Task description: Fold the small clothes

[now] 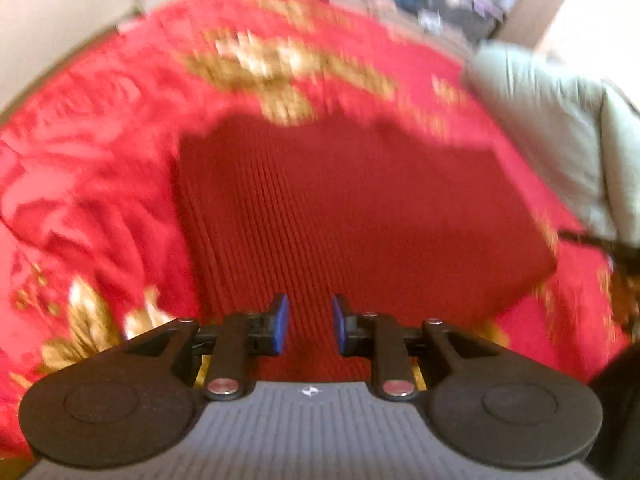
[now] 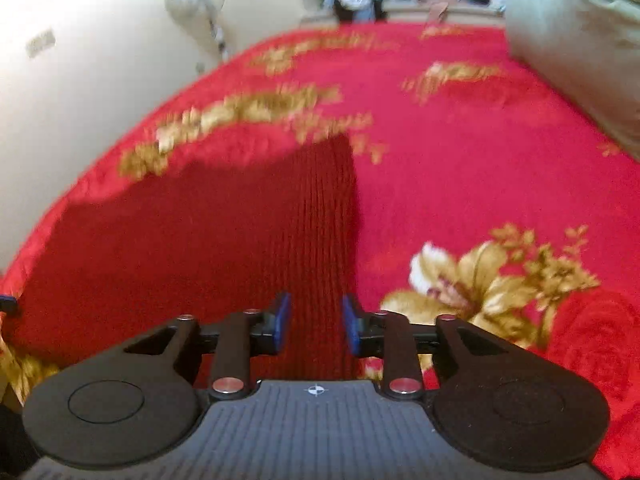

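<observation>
A dark red ribbed knit garment (image 1: 352, 216) lies flat on a red floral blanket (image 1: 92, 184). My left gripper (image 1: 308, 324) hovers over the garment's near edge, its blue pads apart with nothing between them. In the right wrist view the same garment (image 2: 208, 232) spreads to the left, its right edge running up from the gripper. My right gripper (image 2: 314, 324) is open over that right near corner, holding nothing. Both views are blurred.
The red blanket (image 2: 480, 152) with gold flowers covers the bed. A pale green pillow (image 1: 560, 136) lies at the right; it also shows in the right wrist view (image 2: 580, 48). A cream wall and a fan (image 2: 200, 4) stand at the left.
</observation>
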